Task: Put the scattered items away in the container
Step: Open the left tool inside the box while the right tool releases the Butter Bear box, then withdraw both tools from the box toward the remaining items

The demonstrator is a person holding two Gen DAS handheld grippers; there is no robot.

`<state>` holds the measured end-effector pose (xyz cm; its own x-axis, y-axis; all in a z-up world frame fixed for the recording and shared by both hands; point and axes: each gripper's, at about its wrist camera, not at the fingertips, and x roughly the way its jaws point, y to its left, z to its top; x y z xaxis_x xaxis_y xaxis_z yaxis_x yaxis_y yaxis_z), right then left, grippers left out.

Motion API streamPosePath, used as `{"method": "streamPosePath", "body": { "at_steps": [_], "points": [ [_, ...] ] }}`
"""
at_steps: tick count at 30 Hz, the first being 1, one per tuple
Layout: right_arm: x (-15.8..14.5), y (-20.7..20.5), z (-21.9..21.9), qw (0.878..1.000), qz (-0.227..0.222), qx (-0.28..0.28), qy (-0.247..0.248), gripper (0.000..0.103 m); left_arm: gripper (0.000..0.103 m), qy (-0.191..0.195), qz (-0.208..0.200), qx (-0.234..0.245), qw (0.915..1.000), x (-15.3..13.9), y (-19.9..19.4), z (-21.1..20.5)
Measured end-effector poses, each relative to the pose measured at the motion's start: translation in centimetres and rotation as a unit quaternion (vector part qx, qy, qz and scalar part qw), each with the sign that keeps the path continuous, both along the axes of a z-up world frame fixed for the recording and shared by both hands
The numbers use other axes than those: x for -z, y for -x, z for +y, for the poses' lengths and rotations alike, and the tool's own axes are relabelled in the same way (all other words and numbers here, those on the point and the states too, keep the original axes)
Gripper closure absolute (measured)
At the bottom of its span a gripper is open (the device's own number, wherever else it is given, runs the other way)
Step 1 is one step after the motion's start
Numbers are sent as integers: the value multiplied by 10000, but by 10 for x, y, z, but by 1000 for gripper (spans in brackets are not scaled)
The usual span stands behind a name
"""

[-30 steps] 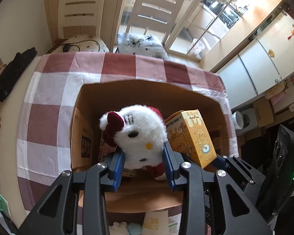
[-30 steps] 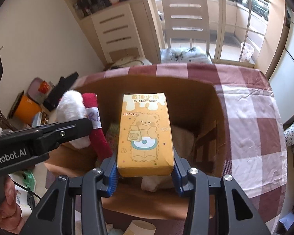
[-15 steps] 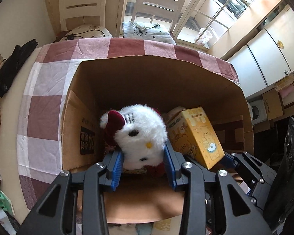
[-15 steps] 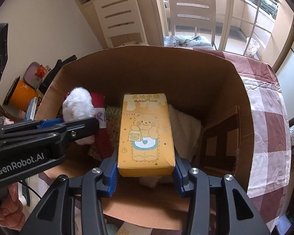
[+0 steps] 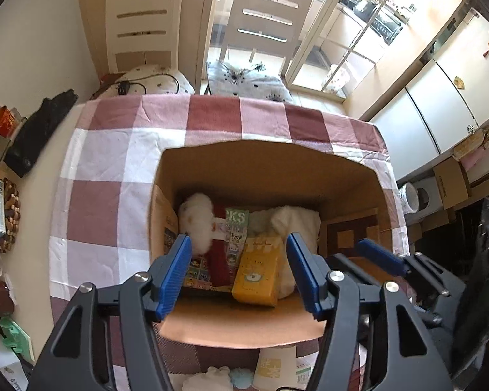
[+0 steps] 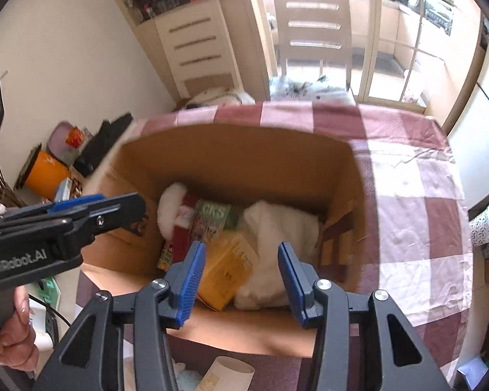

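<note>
An open cardboard carton [image 5: 270,163] [image 6: 238,150] stands on the red-and-white checked tablecloth. Inside, a white plush toy [image 5: 197,221] [image 6: 172,208] with red parts lies at the left. A yellow bear-print box [image 5: 257,270] [image 6: 228,267] lies tilted beside a green pack [image 5: 236,218] and a white cloth [image 5: 298,224]. My left gripper [image 5: 239,270] hangs above the carton's near side; its jaws are opening and nothing is between them. My right gripper [image 6: 241,277] is open over the yellow box and apart from it. A person's hand [image 6: 13,335] holds the left gripper's handle.
A paper cup [image 5: 277,368] [image 6: 231,371] and small soft toys [image 5: 212,378] lie on the table near me, outside the carton. A patterned cup [image 6: 485,224] stands off the table's right side. Black gloves [image 5: 39,130] and an orange container [image 6: 45,172] sit at the left, chairs behind.
Both grippers let go: the plush toy and the yellow box dropped and now lie in the carton. Both grippers rose and drew back toward the carton's near edge.
</note>
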<state>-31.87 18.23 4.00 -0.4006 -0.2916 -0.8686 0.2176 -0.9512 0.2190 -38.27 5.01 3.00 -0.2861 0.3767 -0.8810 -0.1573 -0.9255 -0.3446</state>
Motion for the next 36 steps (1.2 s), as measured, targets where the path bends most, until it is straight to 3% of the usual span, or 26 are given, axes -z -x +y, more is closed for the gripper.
{"method": "streamPosePath", "body": {
  "at_steps": [10,21,36],
  "points": [
    [-39,-22,23,9989,272,330,176,56,35,89,183,-3,9998,-23,-29,-12],
    [-15,-71,26,9991,-168,337,219,56,34,254,106,-3,9996,-13,-80,-19],
    [-17,-138,22,9995,-144,281,33,56,33,379,267,100,9989,-14,-148,-22]
  ]
}}
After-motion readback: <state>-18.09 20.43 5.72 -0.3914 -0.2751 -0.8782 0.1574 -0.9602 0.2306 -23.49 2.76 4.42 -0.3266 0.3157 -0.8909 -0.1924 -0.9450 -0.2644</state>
